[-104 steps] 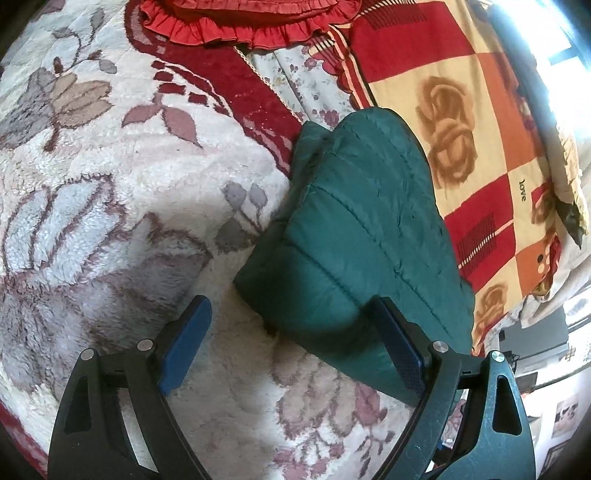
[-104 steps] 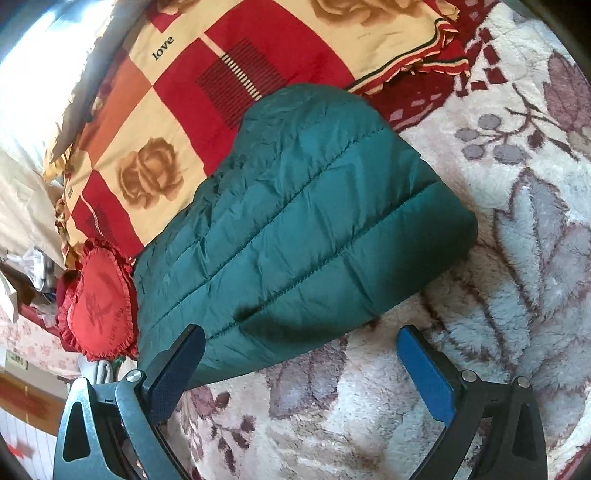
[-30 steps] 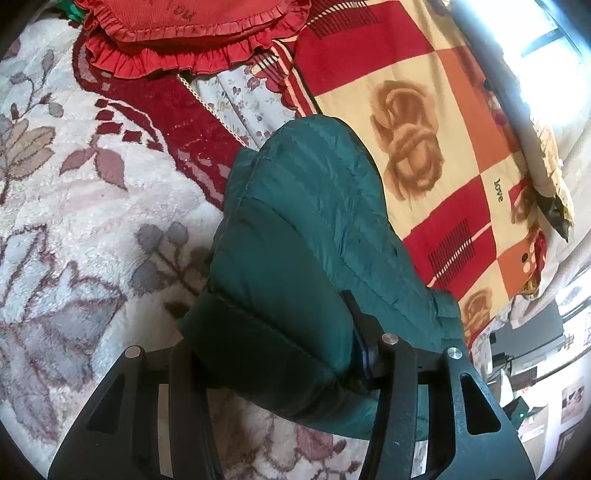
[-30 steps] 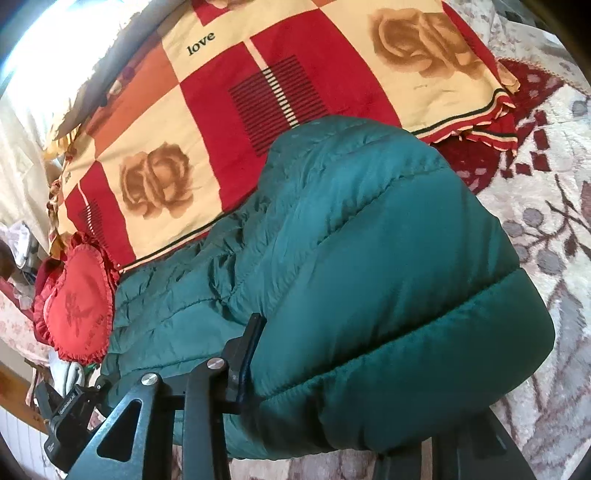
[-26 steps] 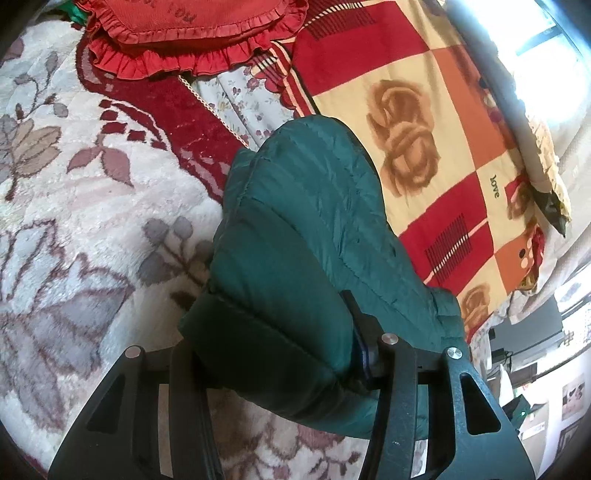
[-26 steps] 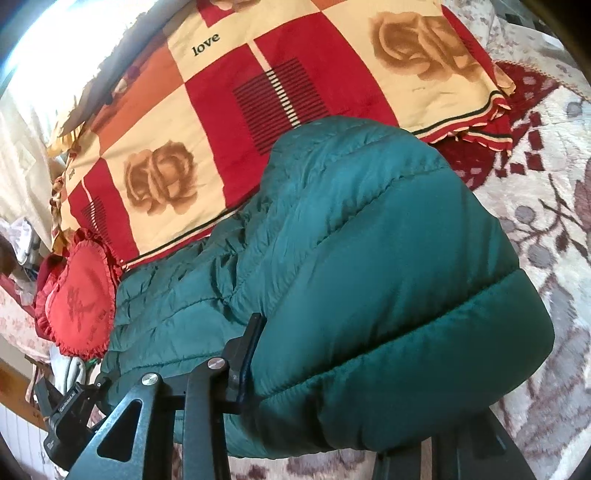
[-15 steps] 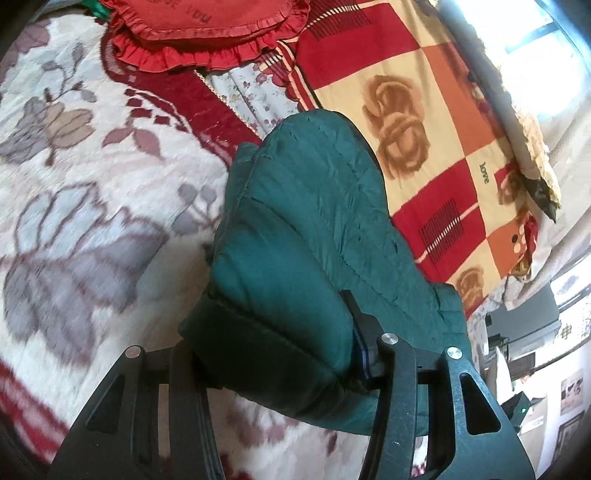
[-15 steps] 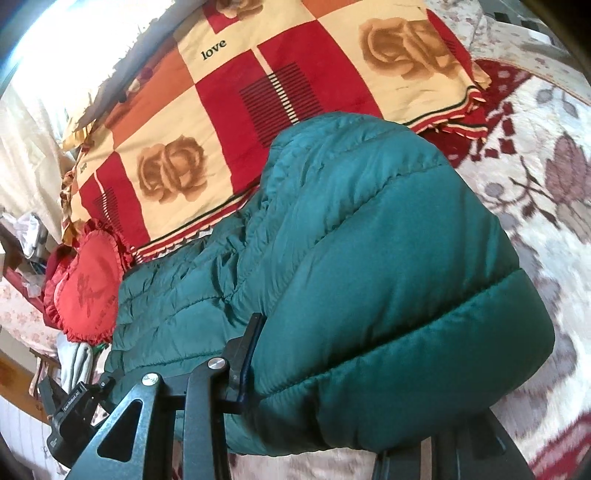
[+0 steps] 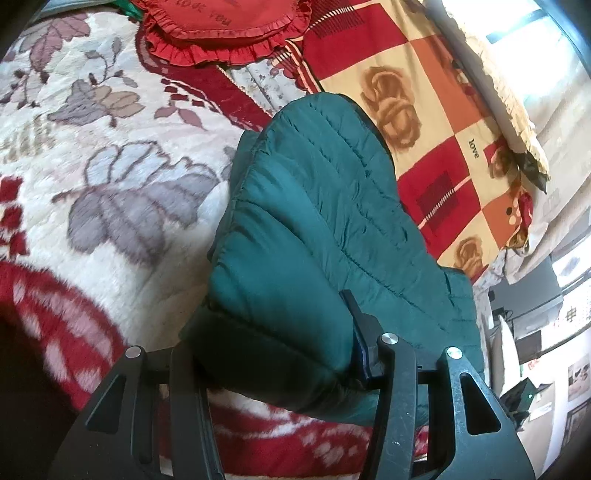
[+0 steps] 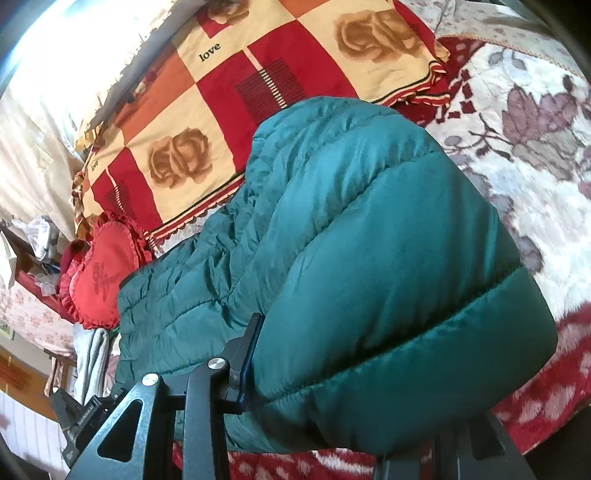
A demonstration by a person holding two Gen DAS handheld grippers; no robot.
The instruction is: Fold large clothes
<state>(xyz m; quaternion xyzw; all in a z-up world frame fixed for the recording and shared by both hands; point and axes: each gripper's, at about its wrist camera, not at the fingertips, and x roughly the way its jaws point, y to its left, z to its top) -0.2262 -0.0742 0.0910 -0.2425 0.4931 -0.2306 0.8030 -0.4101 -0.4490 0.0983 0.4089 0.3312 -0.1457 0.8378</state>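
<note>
A dark green quilted puffer jacket (image 9: 317,221), folded into a thick bundle, is held at both ends above the bed. My left gripper (image 9: 273,354) is shut on one near edge of the bundle; the padding bulges between its black fingers. In the right wrist view the same jacket (image 10: 369,240) fills the middle, and my right gripper (image 10: 351,398) is shut on its other thick edge. The right finger of that gripper is hidden under the fabric. The left gripper's body also shows in the right wrist view at the lower left (image 10: 85,417).
A fluffy cream blanket with grey flowers and red border (image 9: 110,184) covers the bed below. A red and yellow checked rose cover (image 10: 258,74) lies behind the jacket. A red heart-shaped frilled cushion (image 9: 221,26) sits at the bed's end. Room furniture shows beyond the bed edge (image 9: 535,350).
Both grippers went from open beside the jacket to shut on its near edges. Since then the bundle has been lifted and drawn back toward the blanket's red border.
</note>
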